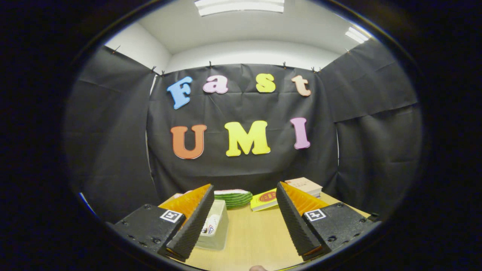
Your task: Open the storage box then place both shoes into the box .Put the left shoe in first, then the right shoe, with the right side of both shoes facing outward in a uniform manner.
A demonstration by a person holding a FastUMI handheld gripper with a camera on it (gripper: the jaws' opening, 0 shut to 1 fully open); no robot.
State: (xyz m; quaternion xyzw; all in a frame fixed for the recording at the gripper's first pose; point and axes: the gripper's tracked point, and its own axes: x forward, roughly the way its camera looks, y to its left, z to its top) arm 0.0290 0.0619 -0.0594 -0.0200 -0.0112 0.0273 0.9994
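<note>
Storage box (215, 226) on wooden table (256, 237), gripper (244, 218) fingers spread

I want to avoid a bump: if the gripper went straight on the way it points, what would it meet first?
Probably nothing on the table: the open gripper points above the green striped shoe, so the black cloth wall comes first, though depth is unclear.

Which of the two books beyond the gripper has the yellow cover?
The nearer, flatter book, lying between the green striped thing and the tan-covered book. The open gripper holds nothing.
</note>
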